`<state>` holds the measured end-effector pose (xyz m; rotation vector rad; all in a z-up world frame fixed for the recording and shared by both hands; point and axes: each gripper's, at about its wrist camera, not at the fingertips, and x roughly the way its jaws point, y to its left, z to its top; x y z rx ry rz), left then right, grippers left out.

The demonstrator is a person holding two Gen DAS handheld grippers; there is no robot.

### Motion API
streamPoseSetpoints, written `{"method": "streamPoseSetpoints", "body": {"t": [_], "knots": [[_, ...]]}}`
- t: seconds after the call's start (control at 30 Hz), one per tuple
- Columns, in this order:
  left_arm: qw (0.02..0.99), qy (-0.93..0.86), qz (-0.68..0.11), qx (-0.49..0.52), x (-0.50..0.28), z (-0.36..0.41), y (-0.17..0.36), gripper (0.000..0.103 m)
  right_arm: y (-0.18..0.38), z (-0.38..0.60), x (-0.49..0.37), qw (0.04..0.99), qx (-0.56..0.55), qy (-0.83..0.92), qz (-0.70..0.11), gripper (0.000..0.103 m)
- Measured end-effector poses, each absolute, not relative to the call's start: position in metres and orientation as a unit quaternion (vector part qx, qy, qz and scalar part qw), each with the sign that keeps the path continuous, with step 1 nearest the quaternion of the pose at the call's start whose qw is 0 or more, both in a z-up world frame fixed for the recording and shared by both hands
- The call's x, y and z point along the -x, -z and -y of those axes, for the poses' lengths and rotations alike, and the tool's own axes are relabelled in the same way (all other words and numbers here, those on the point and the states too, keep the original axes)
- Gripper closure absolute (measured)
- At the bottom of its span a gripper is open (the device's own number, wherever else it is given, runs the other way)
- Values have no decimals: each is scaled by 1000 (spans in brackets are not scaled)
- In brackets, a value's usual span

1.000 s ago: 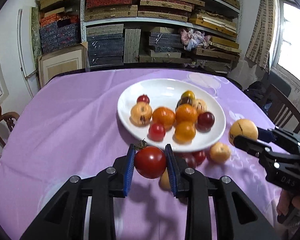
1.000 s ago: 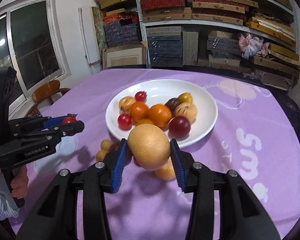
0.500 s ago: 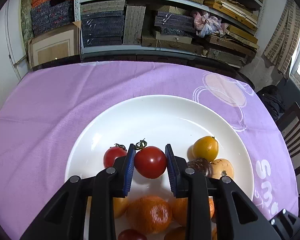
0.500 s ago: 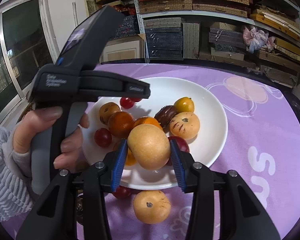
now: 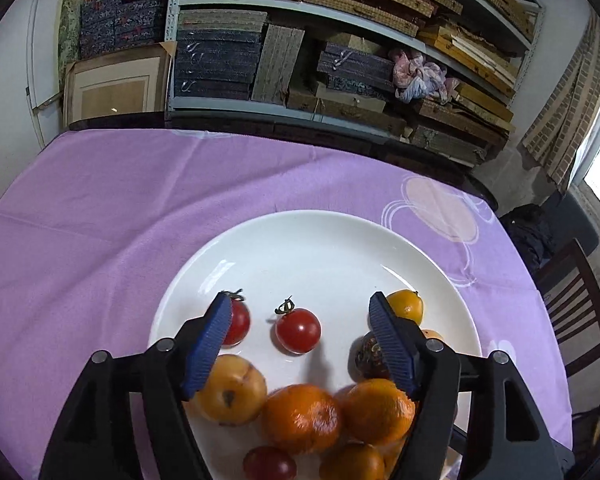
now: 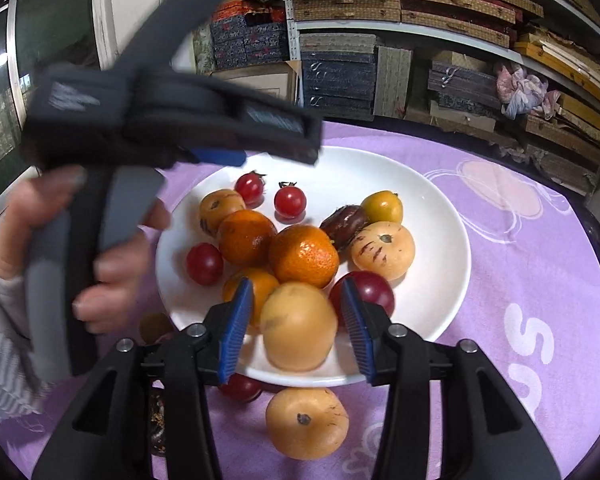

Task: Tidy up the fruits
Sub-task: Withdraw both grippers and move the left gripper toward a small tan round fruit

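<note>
Left gripper (image 5: 300, 334): jaws opening, wide apart now. A second ago they were clamped on the red cherry tomato (image 5: 298, 330) out over the cloth; now it sits free on the white plate (image 5: 320, 240), midway between my left fingertips, touching neither pad. Another cherry tomato (image 5: 236, 322) is half hidden behind the left pad; the small yellow fruit (image 5: 406, 304) and a dark fruit (image 5: 366, 354) sit just behind the right pad. So that drop is done, one more fruit is on the plate.

Right gripper (image 6: 298, 322): jaws opening too. Half a second back they pinched the tan round fruit (image 6: 298, 326); now there's a gap on both sides, pads clear of it. It's blurred, so I judge it is dropping or settling onto the near edge of the plate, against the oranges (image 6: 304, 256) and the dark red plum (image 6: 370, 292).

Not done yet: below my right fingers, off the plate, another tan fruit (image 6: 306, 422) and a red one (image 6: 240, 386) lie on the purple cloth (image 6: 520, 260). Those look like the next picks.
</note>
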<state>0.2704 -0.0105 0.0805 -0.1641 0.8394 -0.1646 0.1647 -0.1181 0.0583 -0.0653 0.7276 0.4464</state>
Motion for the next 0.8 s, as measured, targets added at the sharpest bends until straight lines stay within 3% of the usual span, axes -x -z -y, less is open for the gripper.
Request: {"method": "streamPoseSetpoints", "body": {"t": [0.13, 0.27, 0.37, 0.47, 0.53, 0.8], "knots": [[911, 80, -394, 89, -236, -16, -98, 26, -67, 125, -157, 915, 31, -218, -338, 48], [912, 82, -395, 74, -188, -39, -98, 26, -117, 164, -132, 935, -49, -220, -273, 47], [908, 83, -408, 57, -146, -49, -84, 26, -140, 193, -106, 941, -93, -217, -243, 28], [906, 82, -413, 42, -117, -47, -66, 23, -128, 202, -83, 946, -82, -194, -247, 19], [908, 67, -413, 31, -102, -44, -54, 17, -109, 205, -71, 949, -73, -169, -255, 17], [913, 34, -407, -12, -89, -20, -34, 13, -73, 219, -72, 943, -92, -139, -288, 10]]}}
